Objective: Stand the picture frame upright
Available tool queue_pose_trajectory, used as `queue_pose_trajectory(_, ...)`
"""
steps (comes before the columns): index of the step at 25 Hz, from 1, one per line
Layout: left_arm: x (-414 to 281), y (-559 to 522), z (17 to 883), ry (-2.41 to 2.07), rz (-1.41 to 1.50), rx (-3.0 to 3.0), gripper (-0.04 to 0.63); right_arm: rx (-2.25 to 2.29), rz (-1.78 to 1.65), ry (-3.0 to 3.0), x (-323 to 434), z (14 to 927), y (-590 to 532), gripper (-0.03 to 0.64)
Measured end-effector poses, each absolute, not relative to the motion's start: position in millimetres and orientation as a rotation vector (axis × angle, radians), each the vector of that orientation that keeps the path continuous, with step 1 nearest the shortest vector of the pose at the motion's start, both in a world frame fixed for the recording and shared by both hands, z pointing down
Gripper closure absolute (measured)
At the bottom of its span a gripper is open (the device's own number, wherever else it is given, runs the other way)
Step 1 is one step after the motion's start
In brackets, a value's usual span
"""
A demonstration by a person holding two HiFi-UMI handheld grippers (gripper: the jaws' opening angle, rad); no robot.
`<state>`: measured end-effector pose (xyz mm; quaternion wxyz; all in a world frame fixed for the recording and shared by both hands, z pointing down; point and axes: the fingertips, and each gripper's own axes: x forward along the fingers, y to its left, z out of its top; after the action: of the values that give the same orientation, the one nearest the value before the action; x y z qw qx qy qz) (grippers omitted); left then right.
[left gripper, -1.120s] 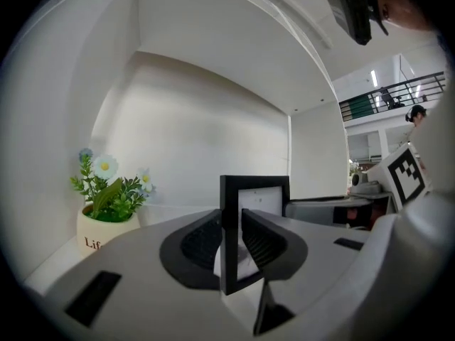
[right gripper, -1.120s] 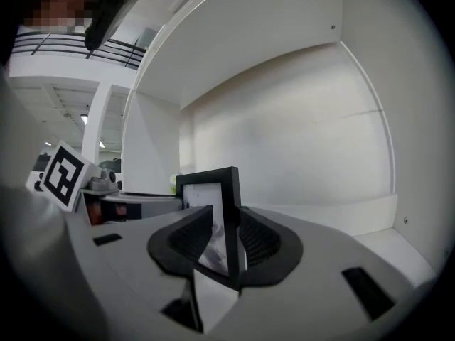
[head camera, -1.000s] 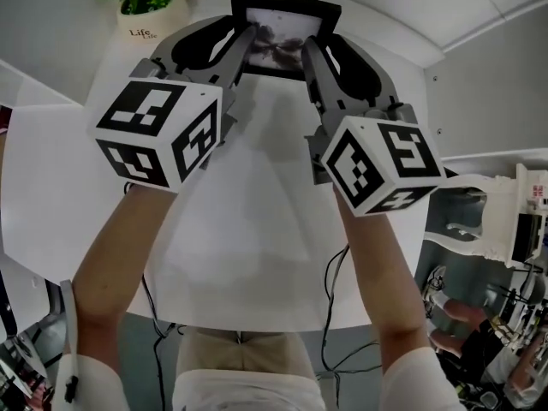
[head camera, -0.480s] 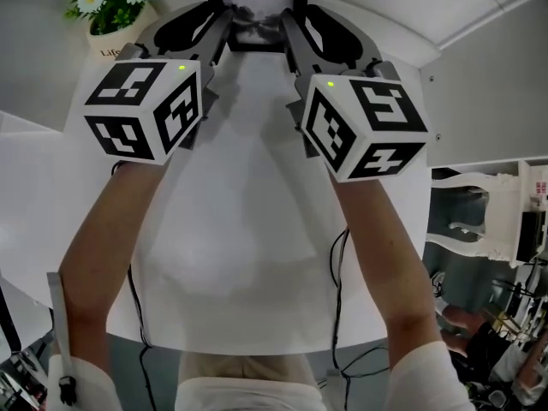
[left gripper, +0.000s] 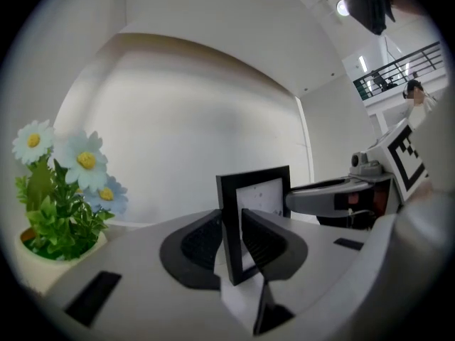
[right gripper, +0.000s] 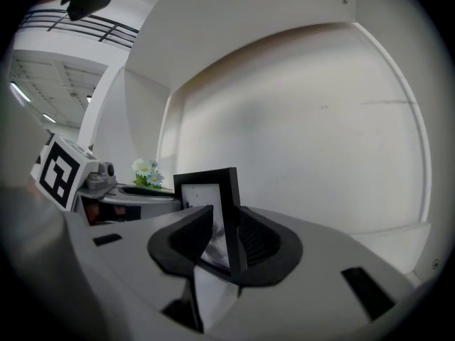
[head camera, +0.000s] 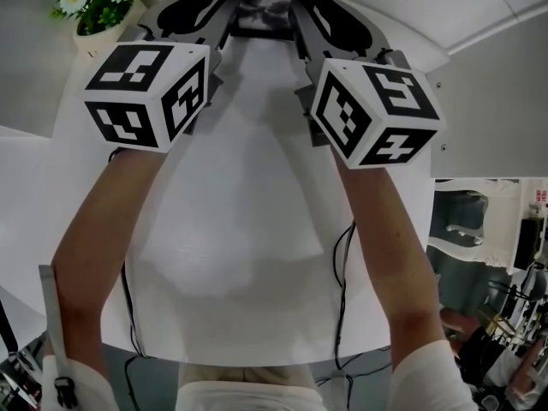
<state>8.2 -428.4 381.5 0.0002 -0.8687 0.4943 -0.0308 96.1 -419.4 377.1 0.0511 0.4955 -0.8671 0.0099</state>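
Picture frame [left gripper: 253,215]: black border, white mat, a dark greyish print in the middle; it stands upright, seen edge-on from both gripper views.
Where the frame is: between the two grippers, its left side edge inside the left gripper's jaws, its right side edge inside the right gripper's jaws, at the far part of the white table [head camera: 248,229].
Left gripper [left gripper: 231,236]: jaws drawn in narrow, the dark ribbed pads pressing the frame's front and back.
Right gripper [right gripper: 226,234]: jaws likewise narrow, closed on the opposite side edge, one pad on each face.
Container: a cream pot [head camera: 96,38], off to the left of the left jaws and apart from them; only part of the print on its side shows.
In the pot: green leaves and daisy-like flowers [left gripper: 70,163] with yellow centres, white and pale blue.
Counts: one frame; two grippers, each with one marker cube; one pot; three blooms in the left gripper view.
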Motion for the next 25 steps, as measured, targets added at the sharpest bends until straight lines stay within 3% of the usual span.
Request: queue_pose_trajectory(25,10.2,-453.2,392.6,1.520,-0.016,-2.575,0.500,1.542,-0.047,-2.682,97.2,400.0,-445.1,0.494)
